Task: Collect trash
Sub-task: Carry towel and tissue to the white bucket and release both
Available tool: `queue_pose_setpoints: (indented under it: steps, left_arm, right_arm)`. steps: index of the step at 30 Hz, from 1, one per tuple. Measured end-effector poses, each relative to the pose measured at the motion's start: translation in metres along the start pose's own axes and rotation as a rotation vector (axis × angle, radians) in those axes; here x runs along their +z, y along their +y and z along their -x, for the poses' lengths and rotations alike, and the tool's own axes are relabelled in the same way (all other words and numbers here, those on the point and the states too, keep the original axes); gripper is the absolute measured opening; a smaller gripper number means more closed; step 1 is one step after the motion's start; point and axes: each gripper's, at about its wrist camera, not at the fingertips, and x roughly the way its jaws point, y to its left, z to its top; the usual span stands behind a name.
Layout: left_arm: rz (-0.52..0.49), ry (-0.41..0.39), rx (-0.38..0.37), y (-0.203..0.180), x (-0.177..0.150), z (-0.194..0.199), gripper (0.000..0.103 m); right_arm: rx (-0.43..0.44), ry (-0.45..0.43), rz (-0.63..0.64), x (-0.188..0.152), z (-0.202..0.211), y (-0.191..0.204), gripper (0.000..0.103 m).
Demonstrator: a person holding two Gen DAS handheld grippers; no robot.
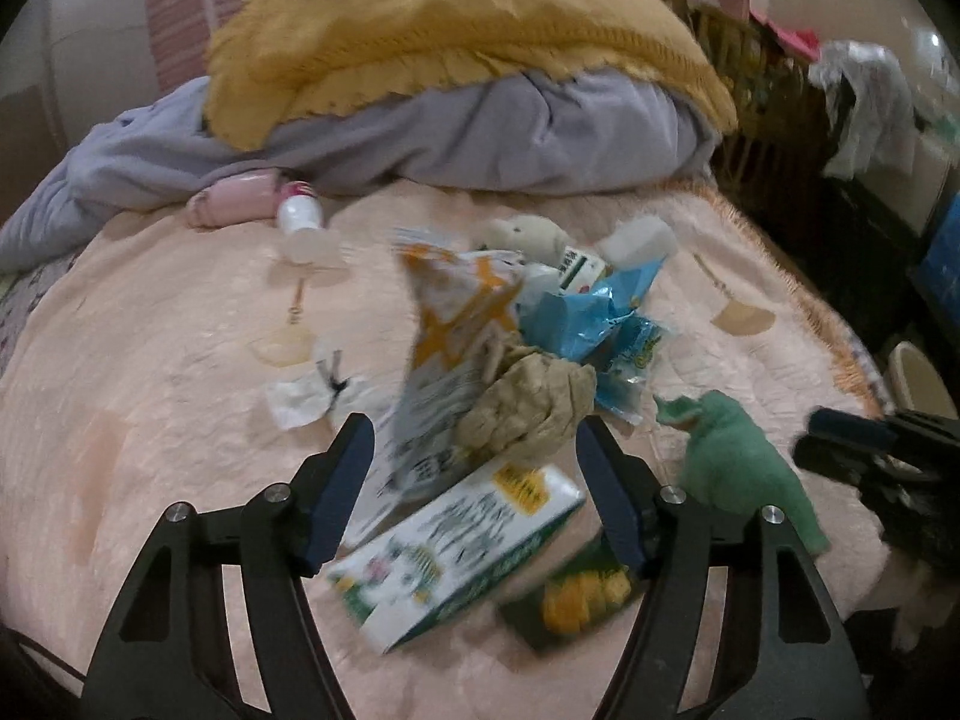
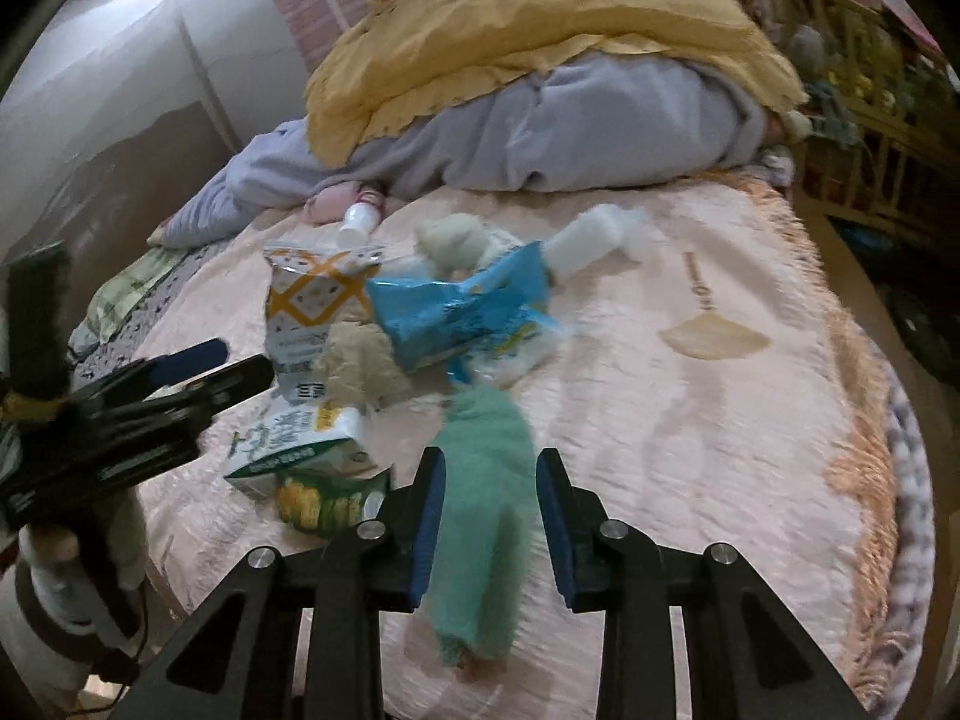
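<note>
A heap of trash lies on the pink bedspread (image 1: 150, 408): an orange-and-white snack bag (image 1: 444, 324), a crumpled brown paper wad (image 1: 531, 408), a blue wrapper (image 1: 585, 318), a green-and-white carton (image 1: 456, 558) and a corn packet (image 1: 582, 597). My left gripper (image 1: 474, 462) is open, its fingers either side of the paper wad and snack bag, above the carton. My right gripper (image 2: 489, 498) is open around a green dinosaur toy (image 2: 486, 516), fingers apart from it. The same heap shows in the right wrist view, with the blue wrapper (image 2: 456, 312) and carton (image 2: 300, 444).
A white bottle (image 1: 303, 225), a small white scrap (image 1: 300, 399) and a white roll (image 1: 636, 237) lie on the bed. A yellow blanket (image 1: 456, 30) over grey bedding (image 1: 510, 138) is piled behind. The bed edge drops to a dark floor on the right (image 1: 870, 300).
</note>
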Motion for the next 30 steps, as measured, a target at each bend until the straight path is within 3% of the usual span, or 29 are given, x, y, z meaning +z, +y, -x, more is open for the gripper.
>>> queue_pose_setpoints:
  steps: [3,5,7,8,9,12,13,15,20,24,30]
  left_arm:
    - [-0.033,0.037,0.026,-0.009,0.008,-0.022,0.069]
    - [-0.045,0.068,0.026,-0.012,0.010,-0.034,0.069]
    - [-0.045,0.107,0.003,-0.012,0.011,-0.044,0.055]
    - [-0.042,0.132,-0.008,-0.012,0.010,-0.049,0.034]
    - [-0.031,0.160,-0.025,-0.011,0.010,-0.055,0.028]
    - [-0.013,0.163,-0.041,-0.008,0.009,-0.055,0.025]
    - [-0.014,0.159,-0.045,-0.009,0.008,-0.050,0.025]
    - [-0.017,0.140,-0.064,-0.010,0.007,-0.037,0.024]
    - [-0.043,0.095,-0.138,-0.027,0.013,-0.001,0.024]
    - [-0.066,0.081,-0.241,-0.057,0.019,0.022,0.024]
    - [-0.179,0.080,-0.380,-0.141,0.030,0.037,0.024]
  right_arm:
    - [0.017,0.042,-0.016,-0.004,-0.005,-0.010,0.030]
    - [0.048,0.029,-0.047,-0.006,-0.003,-0.014,0.040]
    - [0.077,0.017,-0.054,-0.006,-0.004,-0.010,0.058]
    - [0.087,0.020,-0.045,-0.006,-0.008,-0.006,0.060]
    - [0.088,0.032,-0.028,-0.006,-0.012,-0.002,0.060]
    - [0.021,0.115,0.015,-0.011,-0.042,0.006,0.058]
    - [0.055,0.130,-0.002,-0.014,-0.051,0.005,0.045]
    - [0.095,0.120,-0.038,-0.017,-0.052,0.002,0.041]
    - [0.080,0.019,-0.036,-0.016,-0.013,-0.010,0.038]
    - [0.038,-0.055,-0.091,-0.019,0.035,-0.043,0.038]
    - [-0.163,-0.128,-0.205,-0.047,0.108,-0.128,0.038]
